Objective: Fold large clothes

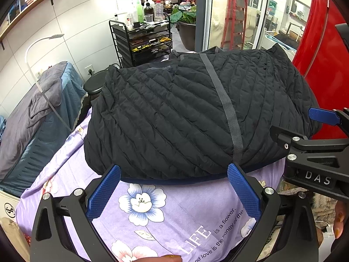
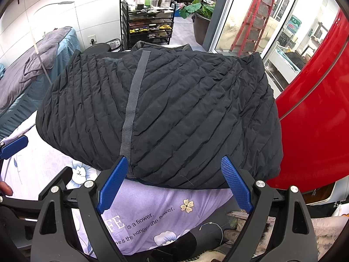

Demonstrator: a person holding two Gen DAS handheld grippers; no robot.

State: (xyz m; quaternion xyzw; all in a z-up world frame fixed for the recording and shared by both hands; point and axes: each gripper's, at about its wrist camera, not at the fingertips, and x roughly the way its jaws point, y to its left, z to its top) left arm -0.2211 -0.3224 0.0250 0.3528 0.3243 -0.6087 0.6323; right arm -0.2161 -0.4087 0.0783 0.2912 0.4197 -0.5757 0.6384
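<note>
Black quilted jacket lies folded on a purple sheet printed "LIFE is a flower." Left claw and right claw, marked "DAS", both spread, empty, at the jacket's near hem.

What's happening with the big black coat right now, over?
Left gripper open, empty, at the near hem. Right gripper open, empty, beside it. Black quilted coat lies bundled on the purple flowered sheet. Nothing blocking.
</note>
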